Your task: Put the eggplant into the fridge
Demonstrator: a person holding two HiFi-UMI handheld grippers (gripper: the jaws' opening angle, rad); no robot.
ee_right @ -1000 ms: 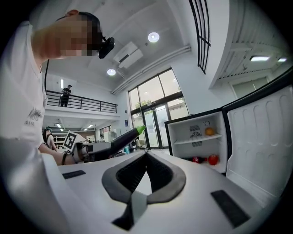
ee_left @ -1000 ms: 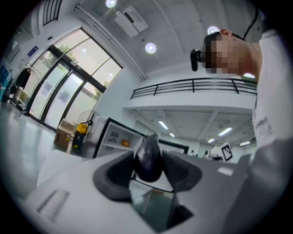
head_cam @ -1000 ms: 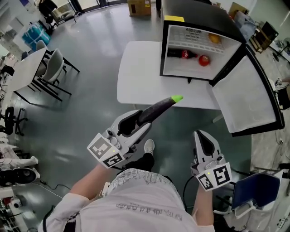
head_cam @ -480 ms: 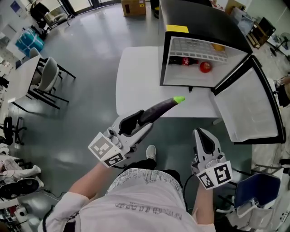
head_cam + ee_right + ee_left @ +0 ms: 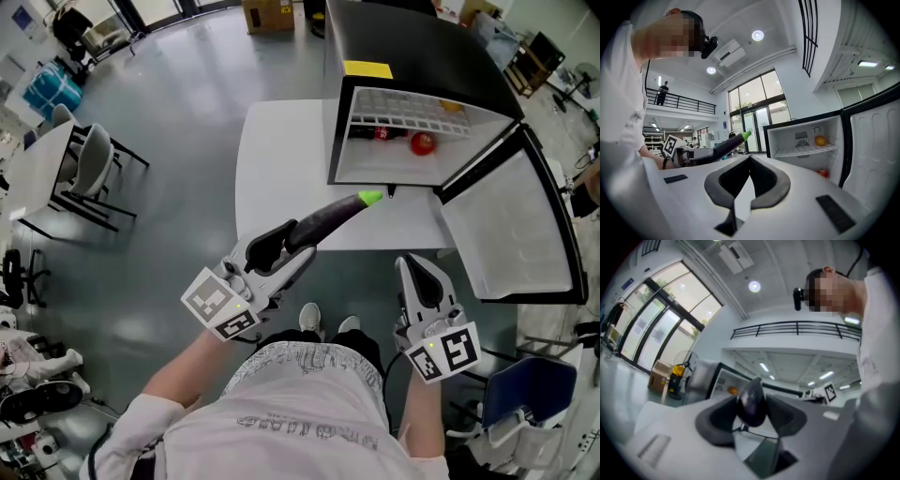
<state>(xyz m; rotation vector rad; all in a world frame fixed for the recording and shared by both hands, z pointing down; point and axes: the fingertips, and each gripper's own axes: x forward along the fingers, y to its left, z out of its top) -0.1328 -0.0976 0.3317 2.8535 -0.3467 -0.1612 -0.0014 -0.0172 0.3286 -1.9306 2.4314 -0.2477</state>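
The eggplant [image 5: 328,217] is dark purple with a green stem tip that points toward the fridge. My left gripper [image 5: 289,246] is shut on its thick end and holds it level; in the left gripper view the eggplant [image 5: 752,401] fills the gap between the pads. The black fridge [image 5: 422,66] stands on a white table [image 5: 281,150] ahead, with its door [image 5: 511,220] swung open to the right. My right gripper [image 5: 417,279] is shut and holds nothing, level beside the left one. In the right gripper view the fridge [image 5: 806,140] shows an orange [image 5: 820,140] on its shelf.
Inside the fridge lie a cola bottle [image 5: 370,133] and a red fruit [image 5: 422,142]. A desk with chairs [image 5: 84,159] stands at the left, a cardboard box [image 5: 265,14] on the floor behind the table, and a blue chair [image 5: 525,403] at the lower right.
Both grippers and the eggplant have moved forward toward the table and fridge. The eggplant's tip now reaches over the table's near edge. Both grips are unchanged.
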